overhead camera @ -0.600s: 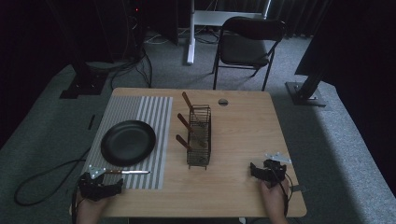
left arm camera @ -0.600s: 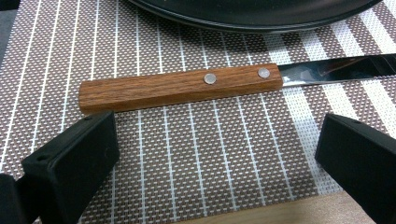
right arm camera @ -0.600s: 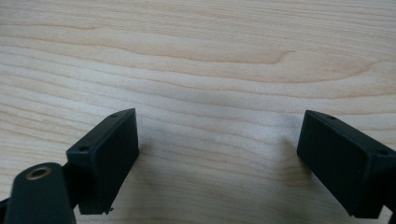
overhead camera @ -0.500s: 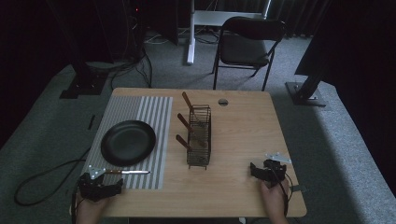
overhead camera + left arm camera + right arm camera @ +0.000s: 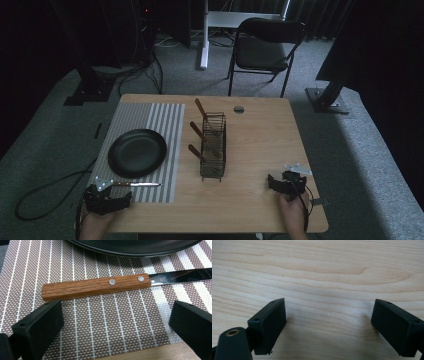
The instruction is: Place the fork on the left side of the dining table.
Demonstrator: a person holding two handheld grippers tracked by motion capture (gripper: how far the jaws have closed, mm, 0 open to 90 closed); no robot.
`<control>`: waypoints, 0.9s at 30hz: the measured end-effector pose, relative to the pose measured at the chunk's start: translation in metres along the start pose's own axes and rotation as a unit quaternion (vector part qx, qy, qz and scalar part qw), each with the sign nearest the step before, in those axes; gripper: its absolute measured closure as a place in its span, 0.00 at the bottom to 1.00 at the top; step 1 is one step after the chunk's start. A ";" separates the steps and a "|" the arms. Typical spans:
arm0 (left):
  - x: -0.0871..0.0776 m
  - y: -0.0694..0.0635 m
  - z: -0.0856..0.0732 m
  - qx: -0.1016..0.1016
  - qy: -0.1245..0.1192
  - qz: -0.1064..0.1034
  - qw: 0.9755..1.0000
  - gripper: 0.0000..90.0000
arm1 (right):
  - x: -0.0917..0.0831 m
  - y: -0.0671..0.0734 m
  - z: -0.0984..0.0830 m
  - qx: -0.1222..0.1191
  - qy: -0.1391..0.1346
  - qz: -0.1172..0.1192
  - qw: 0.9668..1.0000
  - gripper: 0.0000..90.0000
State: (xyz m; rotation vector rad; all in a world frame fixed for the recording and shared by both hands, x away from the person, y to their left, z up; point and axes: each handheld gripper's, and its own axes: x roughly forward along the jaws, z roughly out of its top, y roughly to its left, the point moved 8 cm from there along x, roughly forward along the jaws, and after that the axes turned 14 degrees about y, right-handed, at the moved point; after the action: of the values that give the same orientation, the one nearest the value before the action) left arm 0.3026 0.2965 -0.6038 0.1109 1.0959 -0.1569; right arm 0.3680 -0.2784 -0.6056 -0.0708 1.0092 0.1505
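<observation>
While both grippers sit low at the near table edge, nothing is held. Left gripper (image 5: 121,200) is at the near left corner of the table (image 5: 260,150), jaws spread wide and empty. In the left gripper view a knife (image 5: 96,286) lies crosswise just ahead of the left gripper (image 5: 116,322), flat on the striped mat (image 5: 100,327); wooden handle with two rivets, its butt end just beyond the jaw on that view's left, blade (image 5: 182,276) running past the other jaw. Handle and jaws are apart, not touching. Beyond the knife is the rim of a black plate (image 5: 135,246). In the high view the knife (image 5: 136,184) lies just ahead of the gripper, the plate (image 5: 137,152) farther ahead on the mat (image 5: 160,120).

Right gripper (image 5: 270,181) is at the near right side, held in a hand (image 5: 292,210), jaws wide apart, empty, over bare wood. Right gripper view: right gripper (image 5: 328,322) with only tabletop (image 5: 324,270) between the jaws.

Wire rack (image 5: 213,145) stands mid-table, between the two grippers and farther out, with three wooden handles (image 5: 196,152) sticking out toward the left gripper's side. Small round disc (image 5: 239,109) far ahead. Chair (image 5: 265,45) beyond the table.
</observation>
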 end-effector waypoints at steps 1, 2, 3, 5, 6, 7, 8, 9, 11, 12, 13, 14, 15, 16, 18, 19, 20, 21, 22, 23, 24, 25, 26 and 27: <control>0.000 0.000 0.000 0.000 0.001 -0.001 1.000 0.00 | 0.000 0.000 0.000 0.000 0.000 0.000 1.000 0.14; 0.000 0.000 0.000 0.000 0.001 -0.001 1.000 0.00 | 0.000 0.000 0.000 0.000 0.000 0.000 1.000 0.14; 0.000 0.000 0.000 0.001 0.002 -0.003 1.000 0.00 | 0.000 0.000 0.000 0.000 0.000 0.000 1.000 0.14; -0.002 0.000 0.000 0.003 0.000 -0.006 1.000 0.00 | 0.000 0.000 0.000 0.000 0.000 0.000 1.000 0.14; -0.002 0.000 0.000 0.004 0.001 -0.010 1.000 0.00 | 0.000 0.000 0.000 0.000 0.000 0.000 1.000 0.14; -0.003 0.000 0.000 0.002 -0.001 -0.011 1.000 0.00 | 0.000 0.000 0.000 0.000 0.000 0.000 1.000 0.14; -0.003 0.000 0.000 0.002 -0.001 -0.011 1.000 0.00 | 0.000 0.000 0.000 0.000 0.000 0.000 1.000 0.14; -0.006 0.000 0.001 0.003 -0.006 -0.011 1.000 0.00 | 0.000 0.000 0.000 0.000 0.000 0.000 1.000 0.14; -0.008 -0.001 0.001 0.006 -0.008 -0.012 1.000 0.00 | 0.000 0.000 0.000 0.000 0.000 0.000 1.000 0.14; -0.008 -0.001 0.001 0.006 -0.008 -0.012 1.000 0.00 | 0.000 0.000 0.000 0.000 0.000 0.000 1.000 0.14; -0.009 -0.004 0.002 0.013 -0.010 -0.014 1.000 0.00 | 0.000 0.000 0.000 0.000 0.000 0.000 1.000 0.14; -0.010 -0.006 0.003 0.016 -0.013 -0.018 1.000 0.00 | 0.000 0.000 0.000 0.000 0.000 0.000 1.000 0.14; -0.010 -0.006 0.003 0.016 -0.013 -0.018 1.000 0.00 | 0.000 0.000 0.000 0.000 0.000 0.000 1.000 0.14; -0.011 -0.007 0.003 0.017 -0.016 -0.020 1.000 0.00 | 0.000 0.000 0.000 0.000 0.000 0.000 1.000 0.14; -0.015 -0.013 0.007 0.024 -0.024 -0.031 0.999 0.00 | 0.000 0.000 0.000 0.000 0.000 0.000 1.000 0.14; -0.015 -0.016 0.008 0.028 -0.024 -0.041 0.998 0.00 | 0.000 0.000 0.000 0.000 0.000 0.000 1.000 0.14; -0.016 -0.018 0.009 0.029 -0.025 -0.046 0.998 0.00 | 0.000 0.000 0.000 0.000 0.000 0.000 1.000 0.14; -0.017 -0.020 0.010 0.031 -0.026 -0.049 0.998 0.00 | 0.000 0.000 0.000 0.000 0.000 0.000 1.000 0.14; -0.017 -0.020 0.010 0.031 -0.026 -0.049 0.998 0.00 | 0.000 0.000 0.000 0.000 0.000 0.000 1.000 0.14; -0.017 -0.025 0.010 0.034 -0.023 -0.052 0.998 0.00 | 0.000 0.000 0.000 0.000 0.000 0.000 1.000 0.14; -0.016 -0.027 0.010 0.033 -0.021 -0.053 0.998 0.00 | 0.000 0.000 0.000 0.000 0.000 0.000 1.000 0.14; -0.016 -0.029 0.009 0.035 -0.020 -0.051 0.998 0.00 | 0.000 0.000 0.000 0.000 0.000 0.000 1.000 0.14; -0.016 -0.030 0.009 0.035 -0.020 -0.052 0.998 0.02 | 0.000 0.000 0.000 0.000 0.000 0.000 1.000 0.14; -0.015 -0.033 0.009 0.038 -0.017 -0.056 0.998 0.02 | 0.000 0.000 0.000 0.000 0.000 0.000 1.000 0.14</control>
State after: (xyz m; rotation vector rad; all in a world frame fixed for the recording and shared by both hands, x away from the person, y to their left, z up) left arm 0.2973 0.2641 -0.5866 0.1148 1.0638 -0.3008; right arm 0.3681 -0.2784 -0.6057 -0.0710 1.0086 0.1503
